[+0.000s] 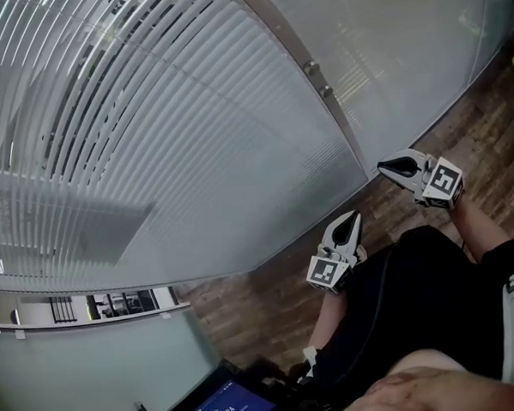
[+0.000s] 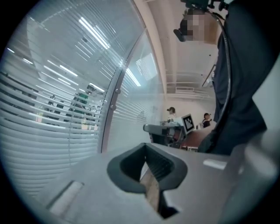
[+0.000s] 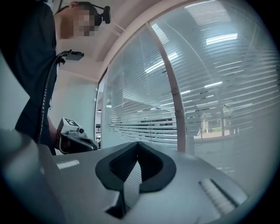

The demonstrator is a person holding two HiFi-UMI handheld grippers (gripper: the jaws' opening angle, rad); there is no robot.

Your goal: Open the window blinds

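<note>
Head view shows the window blinds (image 1: 107,122) filling the upper left: thin, pale horizontal slats, seemingly behind glass. They look light, bendy and easily kinked, so the small knobs (image 1: 311,68) on the brown frame post seem the better hold. Rightward, left gripper (image 1: 352,223) and right gripper (image 1: 386,168) are both closed and empty.

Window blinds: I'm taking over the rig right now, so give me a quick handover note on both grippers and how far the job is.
Left gripper: shut, empty, low by the person's lap.
Right gripper: shut, empty, also low, touching nothing.
Window blinds: ahead, two panels split by a frame post; left panel's slats show gaps, right panel looks closed.
Done: nothing gripped or touched.
Left: find the control, which I cannot make out, and open the slats.
</note>
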